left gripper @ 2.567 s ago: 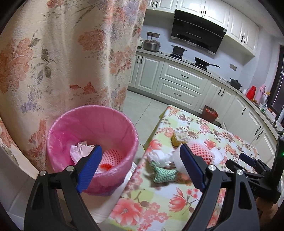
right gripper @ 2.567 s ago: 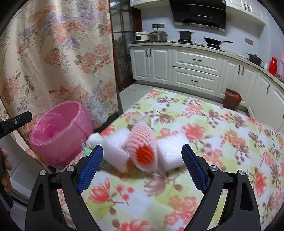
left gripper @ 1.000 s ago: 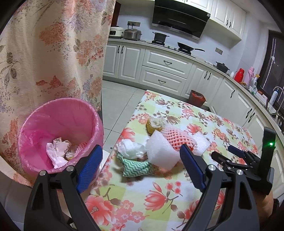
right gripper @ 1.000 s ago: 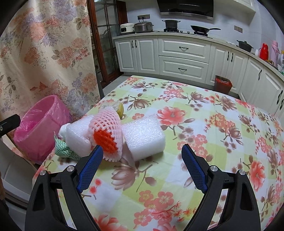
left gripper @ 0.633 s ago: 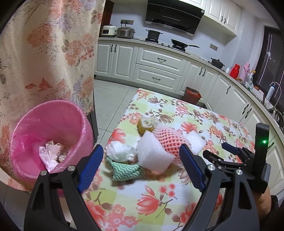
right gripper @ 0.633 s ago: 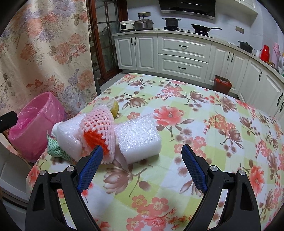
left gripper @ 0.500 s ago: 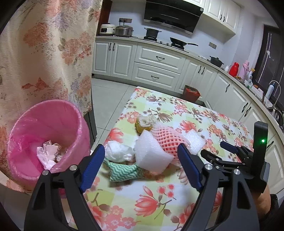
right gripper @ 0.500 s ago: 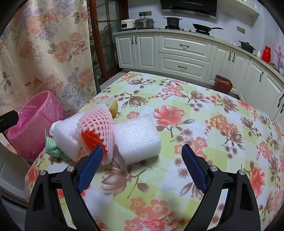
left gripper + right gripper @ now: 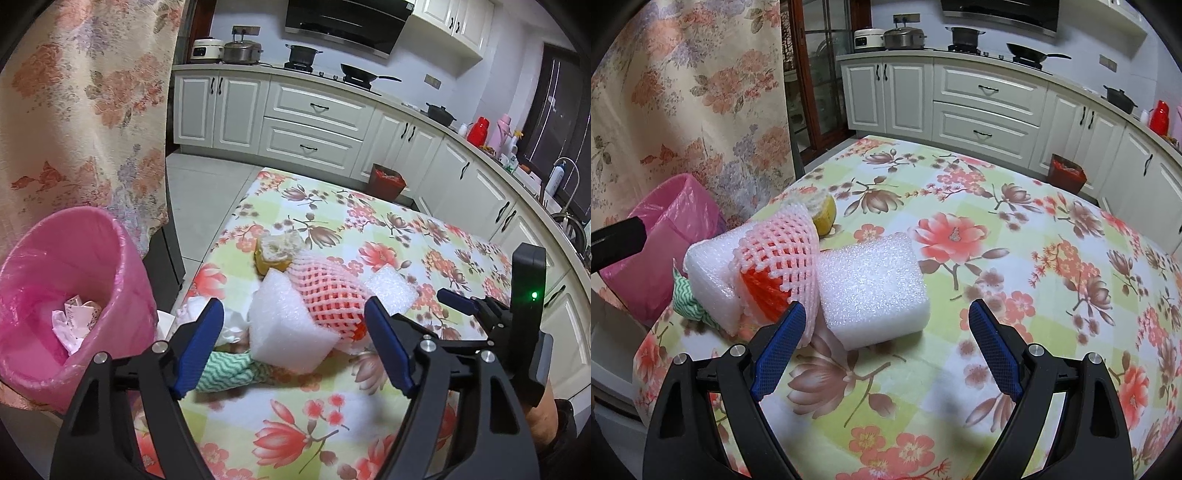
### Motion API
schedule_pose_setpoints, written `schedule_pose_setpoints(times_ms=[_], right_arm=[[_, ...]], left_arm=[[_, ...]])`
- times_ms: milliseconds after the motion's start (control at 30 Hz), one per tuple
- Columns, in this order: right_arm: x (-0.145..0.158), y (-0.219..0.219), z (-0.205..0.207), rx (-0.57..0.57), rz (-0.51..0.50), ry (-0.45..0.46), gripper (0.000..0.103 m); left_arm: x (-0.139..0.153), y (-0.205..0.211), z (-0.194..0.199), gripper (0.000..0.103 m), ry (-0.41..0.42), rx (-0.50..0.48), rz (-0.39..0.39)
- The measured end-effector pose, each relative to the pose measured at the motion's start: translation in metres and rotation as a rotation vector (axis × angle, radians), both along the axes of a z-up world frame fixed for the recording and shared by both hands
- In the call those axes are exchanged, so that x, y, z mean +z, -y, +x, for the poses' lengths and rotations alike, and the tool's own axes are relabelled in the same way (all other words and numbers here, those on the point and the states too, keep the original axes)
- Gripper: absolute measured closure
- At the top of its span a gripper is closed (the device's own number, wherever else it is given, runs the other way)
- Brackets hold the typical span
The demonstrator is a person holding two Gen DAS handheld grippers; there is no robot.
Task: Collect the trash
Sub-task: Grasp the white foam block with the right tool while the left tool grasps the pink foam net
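Observation:
A trash pile lies at the near-left corner of the flowered table [image 9: 424, 236]. In it are a white foam block [image 9: 284, 325], a pink foam net [image 9: 328, 288] over something orange, a green zigzag cloth [image 9: 229, 369], crumpled tissue [image 9: 205, 310] and a yellow peel [image 9: 275, 254]. My left gripper [image 9: 295, 343] hovers just short of that block; its jaws are closing and the pads touch nothing. A second foam block [image 9: 875, 291] lies ahead of my right gripper [image 9: 886, 347], which stands open and empty. The pink net [image 9: 783, 247] sits left of it.
A pink-lined bin [image 9: 66, 291] with crumpled paper inside stands on the floor left of the table, beside a flowered curtain [image 9: 85, 110]. White kitchen cabinets [image 9: 982, 107] run along the back, with a small red bin [image 9: 1065, 173] in front. The right tool's black housing [image 9: 528, 280] is at the right.
Both grippers have moved in toward the trash pile and lower. The left one swung from the bin side toward the table, and its jaws have narrowed a little.

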State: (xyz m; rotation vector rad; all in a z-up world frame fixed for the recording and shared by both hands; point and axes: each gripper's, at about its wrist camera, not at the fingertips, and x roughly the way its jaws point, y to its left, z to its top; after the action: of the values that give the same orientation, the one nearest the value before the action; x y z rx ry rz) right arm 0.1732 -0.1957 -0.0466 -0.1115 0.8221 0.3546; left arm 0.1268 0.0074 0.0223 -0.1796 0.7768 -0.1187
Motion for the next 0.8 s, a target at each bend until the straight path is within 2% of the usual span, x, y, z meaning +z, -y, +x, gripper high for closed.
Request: schedule_pose_setpoints(times_ms=[433, 600, 667, 800], right_arm=[[-0.015, 0.002, 0.018, 0.036, 0.019, -0.038, 0.019], [-0.021, 0.003, 0.02, 0.054, 0.03, -0.058, 0.028], [-0.023, 0.003, 0.021, 0.065, 0.037, -0.068, 0.039], [-0.023, 0.006, 0.021, 0.07, 0.046, -0.066, 0.04]], left_arm=[[-0.01, 0.02, 0.019, 0.027, -0.024, -0.03, 0.003], [-0.015, 0.028, 0.026, 0.027, -0.036, -0.041, -0.009], [-0.017, 0.03, 0.028, 0.027, -0.04, -0.044, -0.008], [-0.019, 0.036, 0.032, 0.027, -0.043, -0.054, -0.008]])
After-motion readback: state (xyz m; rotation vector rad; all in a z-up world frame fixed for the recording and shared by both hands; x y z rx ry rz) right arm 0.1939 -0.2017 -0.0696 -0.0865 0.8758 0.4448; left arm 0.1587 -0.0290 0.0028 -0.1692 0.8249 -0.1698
